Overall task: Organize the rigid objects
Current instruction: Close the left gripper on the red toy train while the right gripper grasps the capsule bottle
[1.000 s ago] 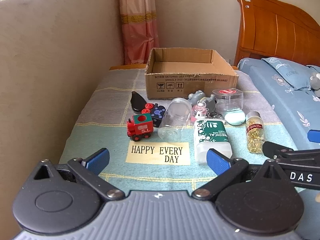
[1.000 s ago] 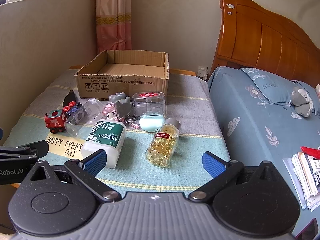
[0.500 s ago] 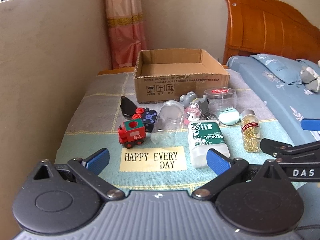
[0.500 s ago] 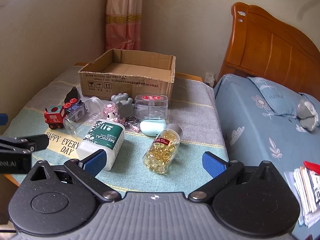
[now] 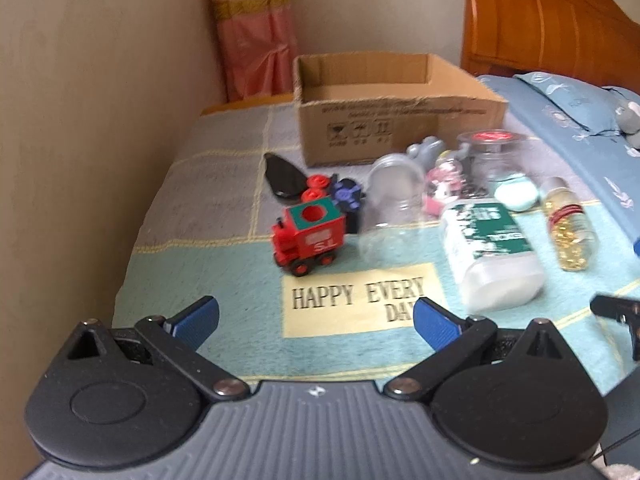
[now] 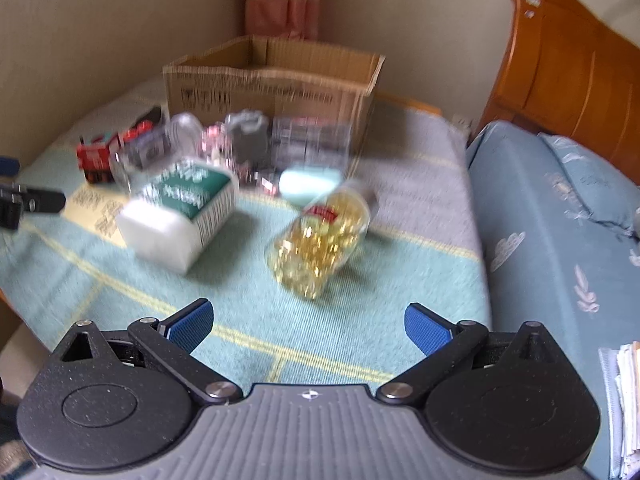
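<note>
An open cardboard box stands at the back of the cloth-covered table; it also shows in the right wrist view. In front of it lie a red toy train, a clear jar, a white and green bottle, and a capsule bottle. In the right wrist view the capsule bottle and the white bottle lie close ahead. My left gripper is open and empty in front of the train. My right gripper is open and empty in front of the capsule bottle.
A black teardrop piece, a grey toy, a lidded clear tub and a mint oval lie among the objects. A bed with a wooden headboard is on the right. A wall runs along the left.
Both grippers have moved forward and lower toward the objects, the left toward the train, the right toward the capsule bottle. Both stay open. The objects have not moved.
</note>
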The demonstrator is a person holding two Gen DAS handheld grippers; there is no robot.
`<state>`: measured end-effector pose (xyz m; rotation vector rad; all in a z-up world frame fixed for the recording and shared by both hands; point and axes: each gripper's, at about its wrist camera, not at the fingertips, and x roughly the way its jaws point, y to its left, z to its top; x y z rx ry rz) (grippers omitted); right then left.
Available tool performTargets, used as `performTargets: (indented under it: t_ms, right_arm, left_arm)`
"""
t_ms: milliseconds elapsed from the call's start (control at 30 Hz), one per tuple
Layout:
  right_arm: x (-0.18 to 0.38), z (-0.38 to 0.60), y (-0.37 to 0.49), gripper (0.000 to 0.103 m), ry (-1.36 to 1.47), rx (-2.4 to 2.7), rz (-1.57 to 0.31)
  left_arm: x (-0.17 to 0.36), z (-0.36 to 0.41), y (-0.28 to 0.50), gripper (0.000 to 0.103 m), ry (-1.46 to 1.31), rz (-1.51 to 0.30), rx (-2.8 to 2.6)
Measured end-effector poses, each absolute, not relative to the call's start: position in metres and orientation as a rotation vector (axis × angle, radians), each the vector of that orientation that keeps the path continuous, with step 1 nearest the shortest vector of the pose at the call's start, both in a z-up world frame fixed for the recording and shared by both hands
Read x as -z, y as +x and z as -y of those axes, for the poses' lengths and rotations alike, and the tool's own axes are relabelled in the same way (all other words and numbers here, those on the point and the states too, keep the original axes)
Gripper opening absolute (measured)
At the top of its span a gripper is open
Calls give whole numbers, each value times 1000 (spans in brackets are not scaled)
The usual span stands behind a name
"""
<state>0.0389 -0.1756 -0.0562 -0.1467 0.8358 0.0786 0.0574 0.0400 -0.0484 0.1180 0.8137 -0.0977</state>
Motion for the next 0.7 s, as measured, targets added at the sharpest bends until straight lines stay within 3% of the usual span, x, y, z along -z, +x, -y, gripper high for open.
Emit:
performTargets:
  t_ms: [200,700]
  right_arm:
    - [79,175,51,103,-129,-114,-890]
    - [87,188,59,103,-128,-228,-823]
  left_arm:
    - [48,-54,80,102,40,-817,65]
    - [63,-57,136,102,10,-820,13]
